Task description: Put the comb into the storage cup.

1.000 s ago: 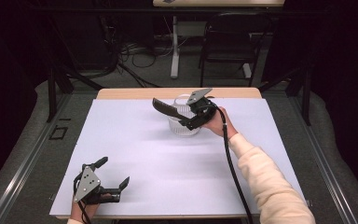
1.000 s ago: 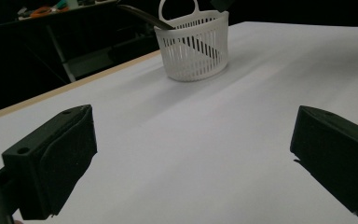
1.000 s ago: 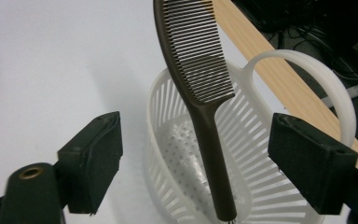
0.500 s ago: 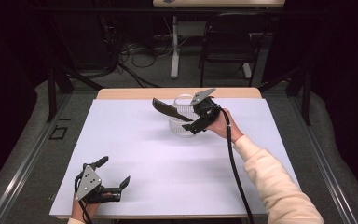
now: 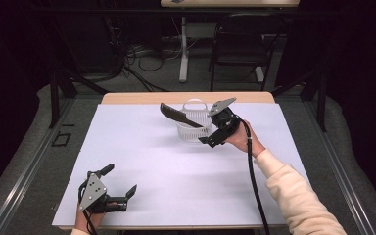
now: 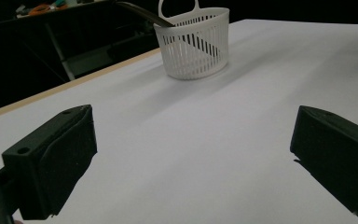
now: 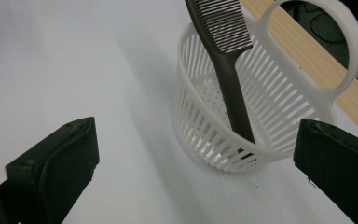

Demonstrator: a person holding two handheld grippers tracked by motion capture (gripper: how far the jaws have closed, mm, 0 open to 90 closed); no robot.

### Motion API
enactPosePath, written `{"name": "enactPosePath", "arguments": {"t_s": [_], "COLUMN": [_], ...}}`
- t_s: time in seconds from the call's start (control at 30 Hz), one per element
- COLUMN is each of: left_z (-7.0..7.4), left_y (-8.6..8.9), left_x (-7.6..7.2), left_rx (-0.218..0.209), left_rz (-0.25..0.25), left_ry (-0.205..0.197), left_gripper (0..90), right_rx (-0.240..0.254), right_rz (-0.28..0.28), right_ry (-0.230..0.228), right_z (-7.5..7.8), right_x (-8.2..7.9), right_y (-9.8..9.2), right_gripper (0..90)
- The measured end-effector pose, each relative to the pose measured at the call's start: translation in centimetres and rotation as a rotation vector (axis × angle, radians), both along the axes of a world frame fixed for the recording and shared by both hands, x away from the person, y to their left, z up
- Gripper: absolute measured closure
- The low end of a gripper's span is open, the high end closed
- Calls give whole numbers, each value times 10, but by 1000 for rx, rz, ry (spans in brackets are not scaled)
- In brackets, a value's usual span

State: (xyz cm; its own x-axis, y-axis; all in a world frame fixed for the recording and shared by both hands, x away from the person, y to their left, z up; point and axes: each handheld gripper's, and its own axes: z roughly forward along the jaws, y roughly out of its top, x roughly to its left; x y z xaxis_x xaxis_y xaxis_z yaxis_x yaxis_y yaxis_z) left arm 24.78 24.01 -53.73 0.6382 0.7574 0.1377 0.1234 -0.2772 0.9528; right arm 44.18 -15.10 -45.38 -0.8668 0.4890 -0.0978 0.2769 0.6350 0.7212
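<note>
A white slatted basket [image 5: 194, 128] with a loop handle stands at the far middle of the table. A dark brown comb [image 5: 175, 114] leans in it, handle down and teeth sticking up to the left. My right gripper [image 5: 209, 129] hovers just right of the basket, open, with nothing between its jaws. In the right gripper view the basket [image 7: 270, 107] and comb [image 7: 230, 84] lie ahead of the spread right gripper [image 7: 196, 135]. My left gripper [image 5: 120, 180] rests open near the front left corner, far from the basket [image 6: 196, 46] and comb [image 6: 144, 11].
A white sheet [image 5: 176, 166] covers the table, with a wooden strip [image 5: 142, 98] along its far edge. Behind the table stand a black chair [image 5: 240, 44], a white post and floor cables. A black cable [image 5: 252, 181] trails from my right gripper along the sleeve.
My right gripper has drawn back a little from the basket, toward the near right. The comb stays leaning in the basket. The left gripper has shifted slightly.
</note>
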Motion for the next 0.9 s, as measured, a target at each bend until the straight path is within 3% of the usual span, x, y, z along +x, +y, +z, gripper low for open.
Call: {"name": "enactPosePath", "arguments": {"t_s": [0.5,0.9], "left_z": [0,0], "left_y": [0,0], "left_x": [-1,-1], "left_rx": [-3,-2], "left_rz": [-2,-1], "left_ry": [0,1], "left_gripper": [4,4], "right_rx": [-4,-2], "right_rz": [11,13], "right_ry": [13,21], "right_z": [3,-4], "right_x": [-26,-51], "right_y": [-12,-30], "right_gripper": [0,0]}}
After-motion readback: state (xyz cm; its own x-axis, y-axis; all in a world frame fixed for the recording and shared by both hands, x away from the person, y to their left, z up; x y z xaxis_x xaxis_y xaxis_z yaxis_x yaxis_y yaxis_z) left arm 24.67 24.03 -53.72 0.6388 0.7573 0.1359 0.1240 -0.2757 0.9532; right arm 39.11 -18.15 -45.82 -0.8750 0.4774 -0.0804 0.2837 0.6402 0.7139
